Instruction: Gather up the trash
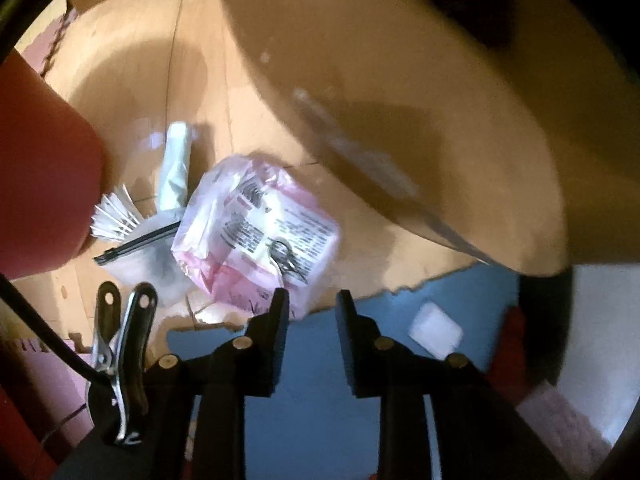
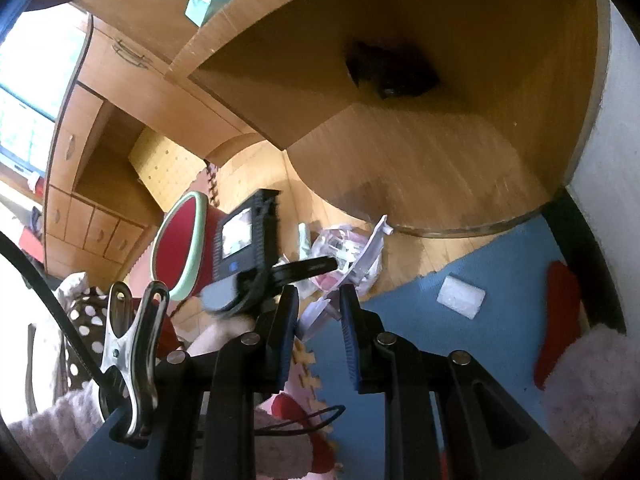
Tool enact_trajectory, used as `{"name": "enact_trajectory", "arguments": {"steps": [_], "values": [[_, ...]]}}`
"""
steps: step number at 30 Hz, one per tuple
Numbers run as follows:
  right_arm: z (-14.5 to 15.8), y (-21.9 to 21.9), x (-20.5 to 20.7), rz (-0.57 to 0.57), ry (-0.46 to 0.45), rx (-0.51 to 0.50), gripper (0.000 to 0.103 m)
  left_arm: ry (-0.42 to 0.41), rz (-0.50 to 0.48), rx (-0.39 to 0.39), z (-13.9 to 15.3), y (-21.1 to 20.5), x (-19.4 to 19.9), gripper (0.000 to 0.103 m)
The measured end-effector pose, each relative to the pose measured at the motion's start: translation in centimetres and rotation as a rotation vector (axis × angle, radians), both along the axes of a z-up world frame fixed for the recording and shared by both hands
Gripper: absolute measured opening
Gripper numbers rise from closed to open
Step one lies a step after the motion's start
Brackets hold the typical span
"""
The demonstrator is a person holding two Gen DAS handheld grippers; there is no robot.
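The left gripper (image 1: 312, 300) stands narrowly apart, holding nothing, just above one pink printed plastic bag (image 1: 256, 228) lying on the wooden floor (image 1: 132, 100). Beside the bag lie one shuttlecock (image 1: 114, 216), one zip pouch (image 1: 136, 246) and one pale tube (image 1: 174, 164). The right gripper (image 2: 318, 300) pinches one white wrapper (image 2: 366, 258). One white pad (image 2: 460, 295) lies apart on the blue mat (image 2: 420, 340).

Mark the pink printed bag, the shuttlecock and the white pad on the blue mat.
pink printed bag (image 1: 260, 224), left wrist view, on its printed label
shuttlecock (image 1: 114, 216), left wrist view, on the feathers
white pad (image 2: 461, 295), right wrist view, on its centre
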State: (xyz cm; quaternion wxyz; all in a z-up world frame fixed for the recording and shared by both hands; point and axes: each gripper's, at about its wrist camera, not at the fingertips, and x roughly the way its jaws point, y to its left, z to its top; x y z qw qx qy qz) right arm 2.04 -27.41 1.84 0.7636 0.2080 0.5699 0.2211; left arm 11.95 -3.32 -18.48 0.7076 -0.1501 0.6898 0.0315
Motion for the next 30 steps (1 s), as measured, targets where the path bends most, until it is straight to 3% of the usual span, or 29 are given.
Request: {"name": "enact_trajectory", "arguments": {"steps": [5,10,19,25,27,28,30], "values": [[-1.4,-0.5,0.1,-0.007,0.055,0.011,0.022,0.084,0.081,-0.022,-4.5,0.3,0.8,0.031],[-2.2,-1.0,0.3,-0.021,0.088,0.03,0.022,0.126,0.057,0.027,-7.4,-0.7,1.7,0.038],[-3.1,-1.4,0.6,-0.03,0.123,0.059,0.022,0.138,0.015,0.155,-10.3,-2.7,2.8,0.038],[-3.4,-1.6,0.5,-0.041,0.139,0.066,0.022,0.102,0.022,0.148,-11.4,-4.0,2.0,0.038],[-3.4,-1.6,0.5,-0.042,0.137,0.071,0.022,0.09,0.018,0.136,-11.5,-3.9,1.5,0.034],[-3.3,-1.6,0.5,-0.042,0.136,0.072,0.022,0.085,0.019,0.129,-11.5,-3.9,1.3,0.027],[-3.3,-1.6,0.4,-0.043,0.133,0.076,0.022,0.083,0.02,0.104,-11.5,-4.0,1.0,0.02]]}}
